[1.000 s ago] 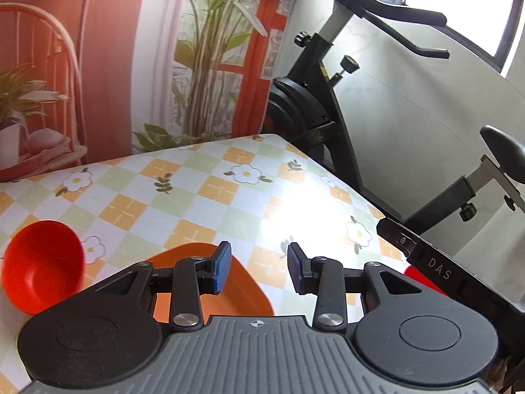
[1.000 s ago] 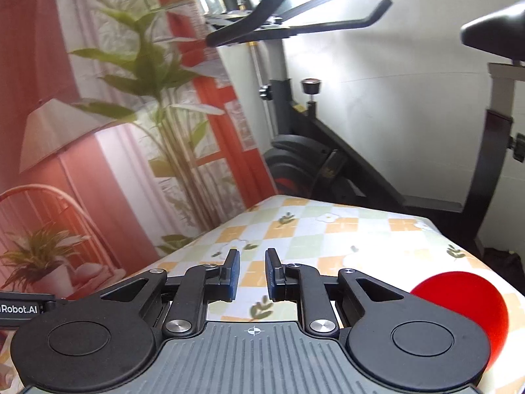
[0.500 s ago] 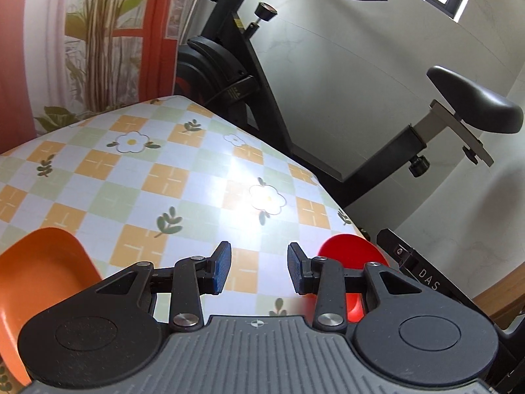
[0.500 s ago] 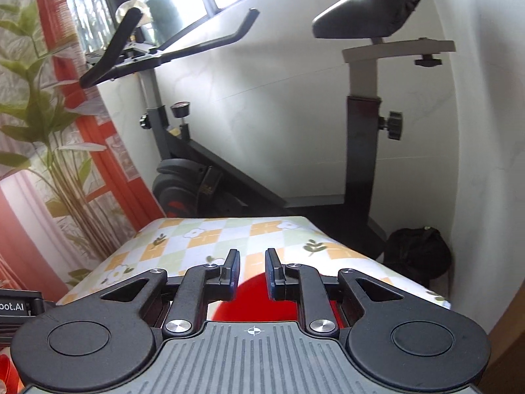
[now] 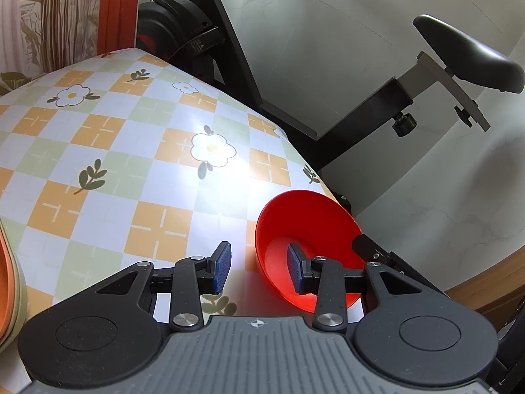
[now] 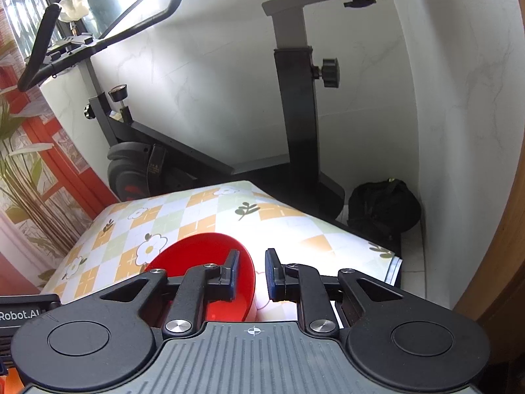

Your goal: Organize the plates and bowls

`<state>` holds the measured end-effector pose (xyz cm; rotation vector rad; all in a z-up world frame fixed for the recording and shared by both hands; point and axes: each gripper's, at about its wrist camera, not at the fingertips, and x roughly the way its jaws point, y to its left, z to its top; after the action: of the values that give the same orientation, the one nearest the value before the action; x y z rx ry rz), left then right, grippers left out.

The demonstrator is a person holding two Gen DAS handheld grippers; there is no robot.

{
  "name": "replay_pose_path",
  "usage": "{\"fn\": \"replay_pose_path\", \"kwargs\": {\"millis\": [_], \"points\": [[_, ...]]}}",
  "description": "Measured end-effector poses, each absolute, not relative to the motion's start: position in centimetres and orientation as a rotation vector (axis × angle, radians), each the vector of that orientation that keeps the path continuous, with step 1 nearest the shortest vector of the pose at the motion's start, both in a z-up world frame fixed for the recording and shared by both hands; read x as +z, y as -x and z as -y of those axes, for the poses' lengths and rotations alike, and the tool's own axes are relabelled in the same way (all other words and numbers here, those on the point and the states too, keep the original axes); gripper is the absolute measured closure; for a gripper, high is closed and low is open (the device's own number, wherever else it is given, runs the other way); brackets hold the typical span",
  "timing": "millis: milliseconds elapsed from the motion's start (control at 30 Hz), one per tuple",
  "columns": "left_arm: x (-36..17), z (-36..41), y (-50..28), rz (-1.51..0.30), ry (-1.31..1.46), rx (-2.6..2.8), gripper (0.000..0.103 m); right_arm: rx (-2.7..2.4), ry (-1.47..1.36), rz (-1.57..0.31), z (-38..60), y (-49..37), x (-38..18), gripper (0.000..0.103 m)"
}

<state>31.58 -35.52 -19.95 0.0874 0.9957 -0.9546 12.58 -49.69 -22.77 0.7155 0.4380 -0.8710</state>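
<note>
Looking through the left wrist camera first, then the right, I note each thing as a line

Left claw: my left gripper (image 5: 258, 266) fills the bottom of the frame, its blue-padded fingers (image 5: 222, 264) spread wide and holding nothing
Left claw and bowl: the near rim of the red bowl (image 5: 306, 223) sits in the gap between the pads; the right-hand pad stands inside the bowl and the left-hand pad over bare cloth; I cannot tell whether either pad touches it
Bowl place, left view: lower right of centre, close to the table's right edge
Table: a tablecloth (image 5: 98, 151) of orange, green and white checks with flowers takes up the left and middle
Plate: an orange plate (image 5: 8, 282) shows as a sliver at the lower left edge
Background, left view: an exercise bike (image 5: 361, 105) runs across the top and right

Right claw: my right gripper (image 6: 250, 275) fills the bottom of its frame, jaws parted by a moderate gap and gripping nothing
Right claw and bowl: the left-hand finger (image 6: 231, 274) stands over the bowl's rim, the other over the cloth
Bowl place, right view: the same red bowl (image 6: 197, 252) lies just left of centre, low in the frame
Floor, right view: a black bag (image 6: 382, 207) lies at right of centre beside the bike's base
</note>
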Motion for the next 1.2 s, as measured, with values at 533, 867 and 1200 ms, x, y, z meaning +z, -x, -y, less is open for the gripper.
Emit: {"fn": "replay_pose_path", "kwargs": {"millis": [533,867,1200], "points": [[-20.3,35.8,-31.1,-0.995,-0.101,-0.961,0.081,-0.815,-0.749,-0.449,49.2,-13.2,-22.9,0.096],[-18.1,33.0,-32.2,-0.947,-0.045,-0.909,0.081,-0.733,-0.706,-0.445,47.8,-15.8,-20.6,0.096],[-15.4,27.2,-34.5,-0.898,0.060,-0.807,0.081,-0.592,-0.632,-0.453,43.4,-20.5,-17.4,0.096]]}}
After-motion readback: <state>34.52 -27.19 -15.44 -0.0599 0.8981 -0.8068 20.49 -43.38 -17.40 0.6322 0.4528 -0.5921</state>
